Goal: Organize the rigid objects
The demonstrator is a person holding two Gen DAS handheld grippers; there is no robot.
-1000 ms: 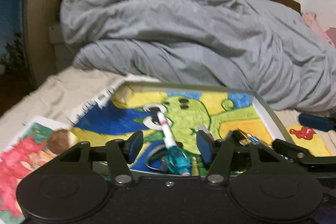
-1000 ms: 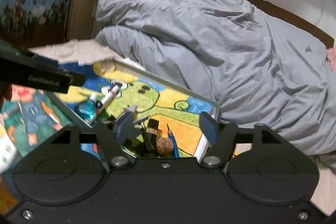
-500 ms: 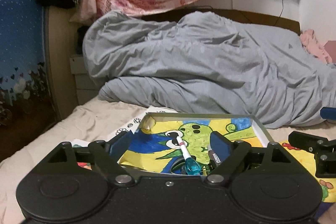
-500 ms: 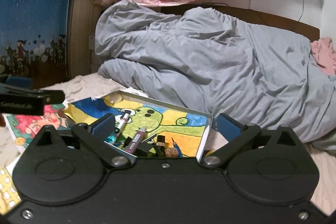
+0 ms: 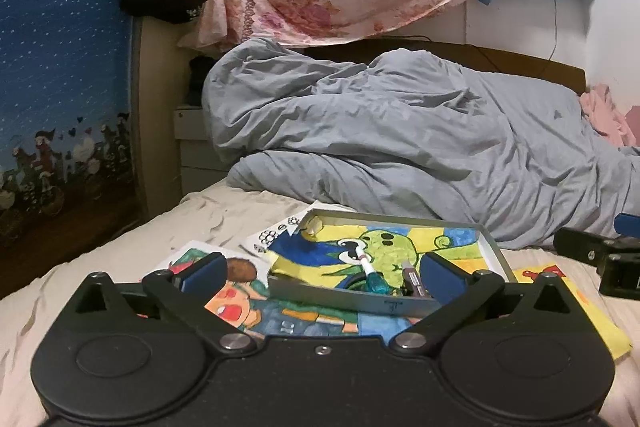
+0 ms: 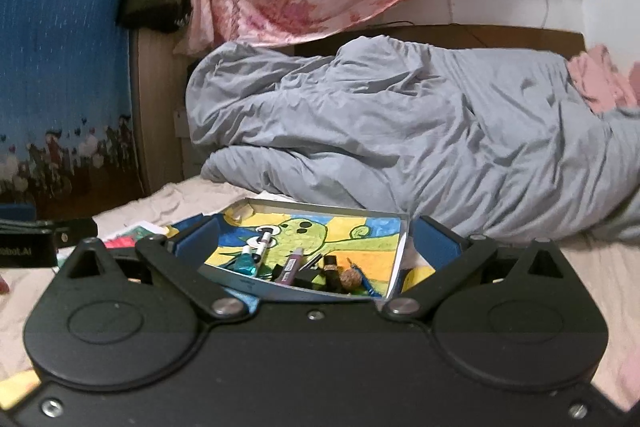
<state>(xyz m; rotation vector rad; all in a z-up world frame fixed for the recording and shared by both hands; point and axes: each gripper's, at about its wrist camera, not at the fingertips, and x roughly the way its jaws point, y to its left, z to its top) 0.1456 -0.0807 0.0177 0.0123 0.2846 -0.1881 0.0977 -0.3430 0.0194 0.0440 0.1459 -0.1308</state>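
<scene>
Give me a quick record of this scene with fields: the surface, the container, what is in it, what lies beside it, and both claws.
surface: beige bed sheet, crumpled grey duvet behind
container: shallow grey metal tray lined with a green cartoon drawing
contents: white pen with teal cap, purple marker, brown cork, blue pencil, small dark pieces
beside tray: loose coloured drawings on the sheet
left claw: open, nothing held, jaws just opened
right claw: open, nothing held, jaws just opened
</scene>
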